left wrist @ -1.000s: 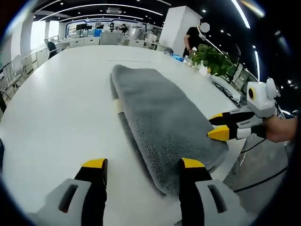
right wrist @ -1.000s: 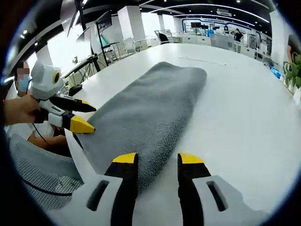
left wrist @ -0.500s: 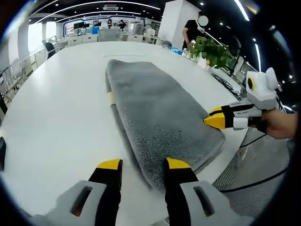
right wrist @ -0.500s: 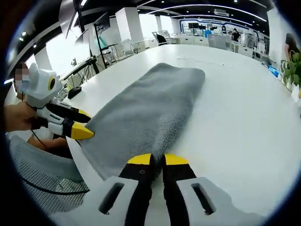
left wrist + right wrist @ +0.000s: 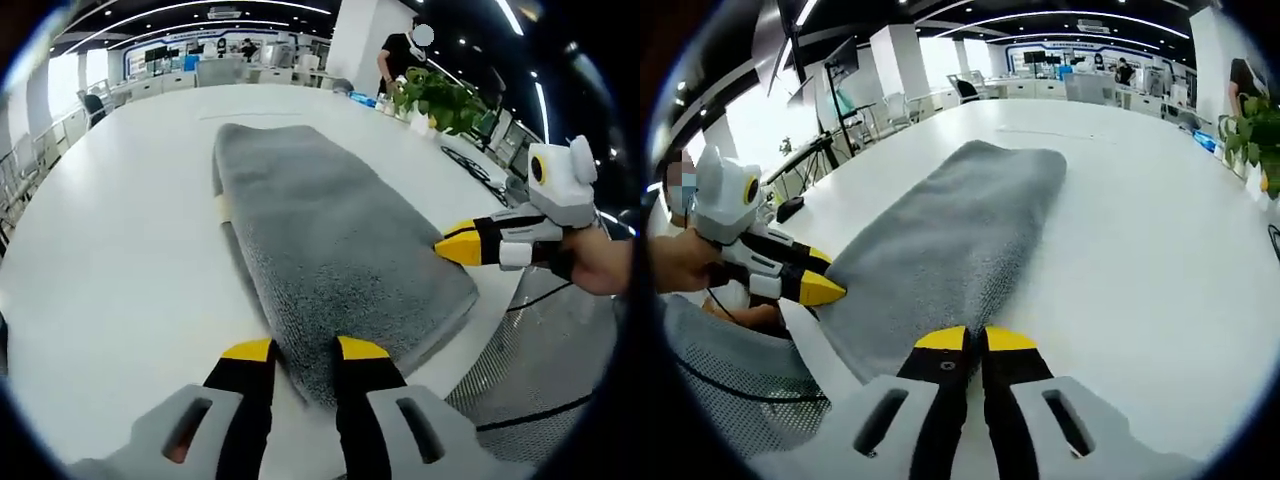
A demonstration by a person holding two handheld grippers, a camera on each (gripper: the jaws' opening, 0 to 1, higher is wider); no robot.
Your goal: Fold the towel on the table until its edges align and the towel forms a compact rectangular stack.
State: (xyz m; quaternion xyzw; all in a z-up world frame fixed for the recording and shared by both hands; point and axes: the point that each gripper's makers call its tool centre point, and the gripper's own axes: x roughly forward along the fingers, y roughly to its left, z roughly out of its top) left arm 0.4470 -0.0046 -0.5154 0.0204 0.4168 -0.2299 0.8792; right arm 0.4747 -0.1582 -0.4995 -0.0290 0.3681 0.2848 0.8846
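A grey towel (image 5: 320,220), folded into a long thick strip, lies on the white table (image 5: 120,230) and runs away from the near edge. My left gripper (image 5: 305,350) has its jaws drawn in around the strip's near left corner, with fabric filling the gap. From the right, my right gripper (image 5: 450,248) pinches the near right corner. In the right gripper view the towel (image 5: 970,220) stretches ahead. My right gripper (image 5: 975,340) is shut on its edge, tips almost touching. The left gripper (image 5: 825,275) holds the other near corner.
The table's near edge lies just under both grippers, with a mesh chair (image 5: 710,370) below it. A potted plant (image 5: 445,100) and cables (image 5: 470,165) sit along the right side. A person (image 5: 400,55) stands at the far end. Bare white table (image 5: 1140,230) flanks the towel.
Both grippers have closed: the left jaws went from wide apart to tight around the towel's corner, the right jaws from open to pinching its edge. Both cameras edged forward slightly.
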